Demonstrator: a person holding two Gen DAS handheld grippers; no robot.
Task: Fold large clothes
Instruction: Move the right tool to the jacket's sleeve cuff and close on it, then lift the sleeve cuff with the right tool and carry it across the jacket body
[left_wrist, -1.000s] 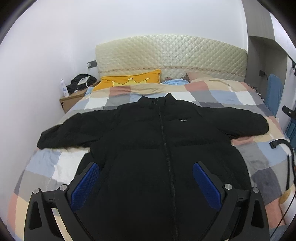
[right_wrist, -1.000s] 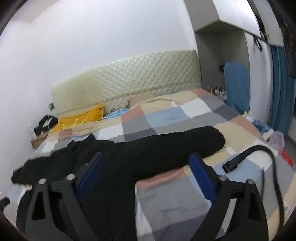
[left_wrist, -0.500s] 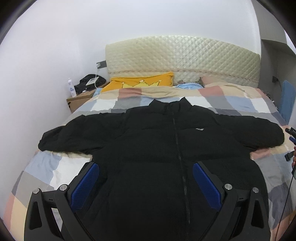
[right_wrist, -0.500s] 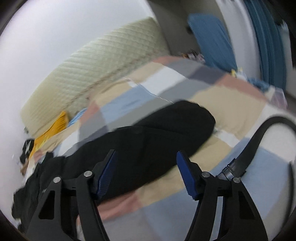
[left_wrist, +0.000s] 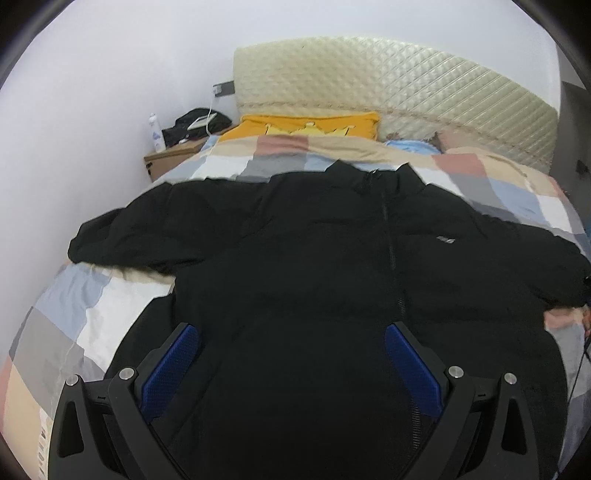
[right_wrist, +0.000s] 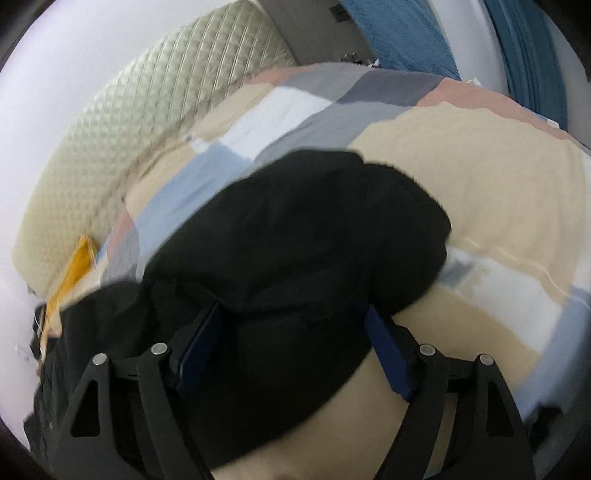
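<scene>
1. Two grippers were in play over one black puffer jacket (left_wrist: 332, 280), which lay flat, zipped up, front side up on the patchwork quilt (left_wrist: 85, 306), collar toward the far quilted headboard (left_wrist: 406, 81), sleeves spread left and right.
2. Left gripper (left_wrist: 291, 365) hung over the jacket's near hem, jaws spread wide, holding nothing.
3. Right gripper (right_wrist: 295, 350) sat down at the sleeve (right_wrist: 314, 236) on the right, blue pads either side of the puffy fabric, jaws apart; it's blurry, so I couldn't tell if they touched it.
4. Yellow pillow (left_wrist: 310, 125) and a nightstand (left_wrist: 170, 158) sat far left.
</scene>
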